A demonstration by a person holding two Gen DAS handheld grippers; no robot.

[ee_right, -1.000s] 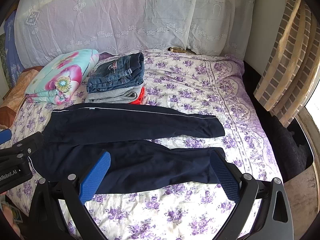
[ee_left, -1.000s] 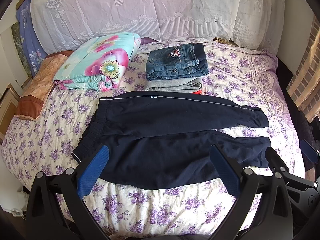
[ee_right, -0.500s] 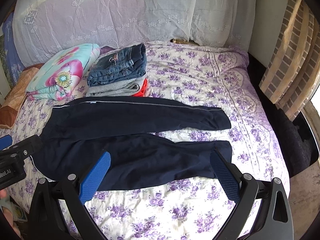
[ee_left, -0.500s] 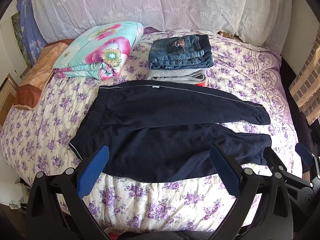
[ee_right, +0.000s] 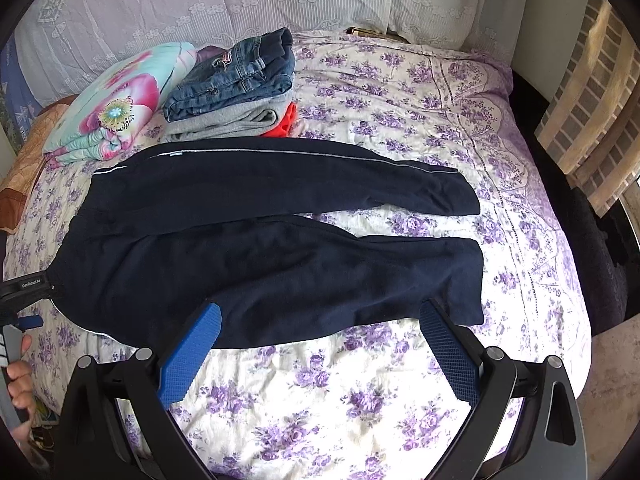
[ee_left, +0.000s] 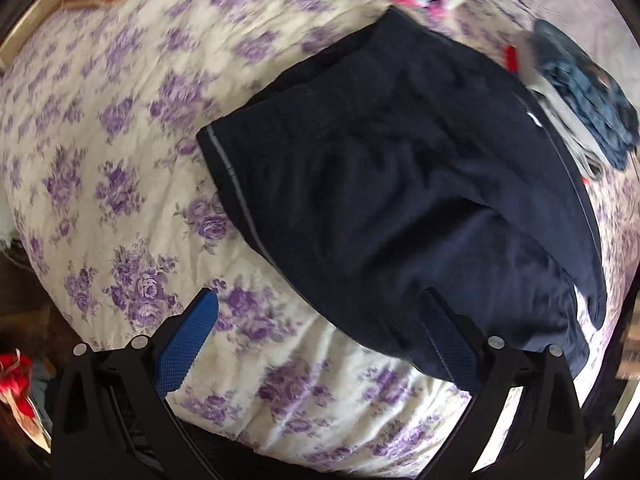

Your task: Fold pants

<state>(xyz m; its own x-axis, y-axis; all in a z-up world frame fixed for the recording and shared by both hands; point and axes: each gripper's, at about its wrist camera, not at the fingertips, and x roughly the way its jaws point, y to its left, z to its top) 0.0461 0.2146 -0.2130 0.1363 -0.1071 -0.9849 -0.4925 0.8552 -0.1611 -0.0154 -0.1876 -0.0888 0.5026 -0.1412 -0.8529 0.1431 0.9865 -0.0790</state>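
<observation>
A: We see the navy pants (ee_right: 256,236) spread flat on the floral bedspread (ee_right: 400,400), waistband toward the left side of the bed, the two legs running to the right with a strip of sheet showing between them. A thin pale stripe runs along the far leg.

B: From our left wrist view the picture is blurred, but the left gripper (ee_left: 320,344) hangs over the waistband end of the pants (ee_left: 400,184). Its fingers are spread wide: one blue pad sits over bare bedspread (ee_left: 120,160), the other over the dark cloth. We cannot tell whether either touches.

A: Our right gripper (ee_right: 320,352) is also spread apart, with nothing between the pads. It hovers at the near edge of the lower leg.

B: Behind the pants we see folded jeans (ee_right: 236,76) on top of a grey garment (ee_right: 236,120), something orange-red (ee_right: 286,122) beside it, and a flowered quilt (ee_right: 120,100) to the left.

A: A hand (ee_right: 18,380) shows at the left edge of the right wrist view.
</observation>
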